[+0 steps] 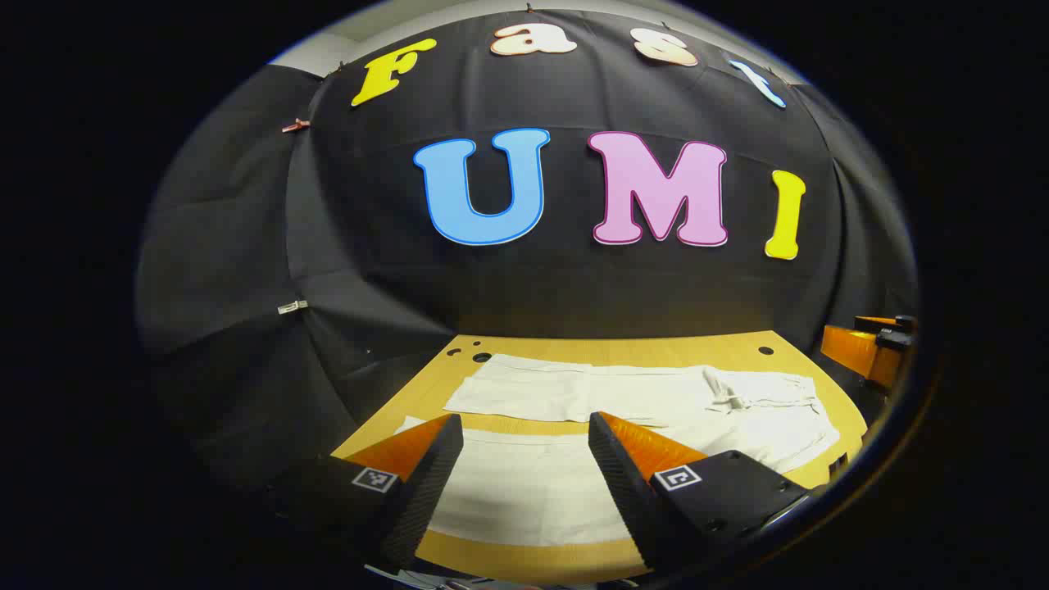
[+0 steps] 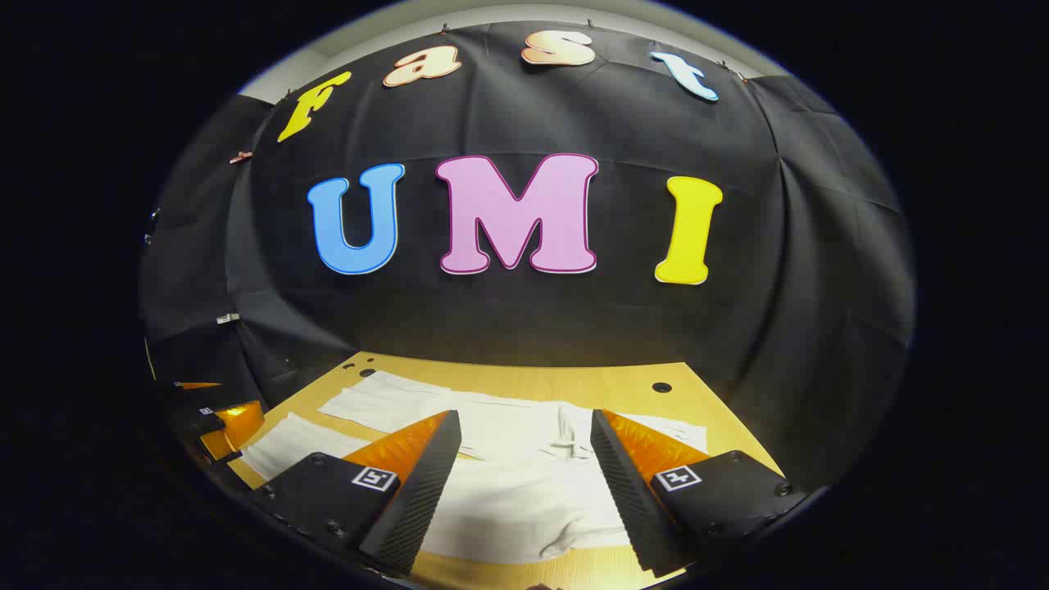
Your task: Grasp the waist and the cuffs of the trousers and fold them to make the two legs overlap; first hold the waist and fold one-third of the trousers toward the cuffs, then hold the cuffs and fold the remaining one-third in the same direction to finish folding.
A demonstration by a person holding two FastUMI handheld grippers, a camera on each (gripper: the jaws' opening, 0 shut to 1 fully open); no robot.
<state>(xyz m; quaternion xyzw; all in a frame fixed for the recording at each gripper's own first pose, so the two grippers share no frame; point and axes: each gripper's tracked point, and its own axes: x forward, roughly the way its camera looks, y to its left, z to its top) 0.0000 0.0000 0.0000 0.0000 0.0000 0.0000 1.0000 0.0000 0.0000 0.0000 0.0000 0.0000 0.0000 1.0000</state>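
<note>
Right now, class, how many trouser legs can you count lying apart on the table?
2. The far leg lies flat toward the booth wall; the near leg lies flat by the front edge of the table, under the open left gripper. Neither overlaps the other.

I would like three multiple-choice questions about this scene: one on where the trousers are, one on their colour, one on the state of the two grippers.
1. Where do the trousers lie?
A. on the wooden table
B. on the floor
C. over a chair

2. What colour are the trousers?
A. blue
B. white
C. black

3. How are the left gripper and right gripper?
A. both shut on the cloth
B. one open, one shut
C. both open

Answers: 1 A, the trousers lie spread flat on the tabletop; 2 B, the cloth is white; 3 C, each pair of fingers stands apart above the trousers, holding nothing.
</note>
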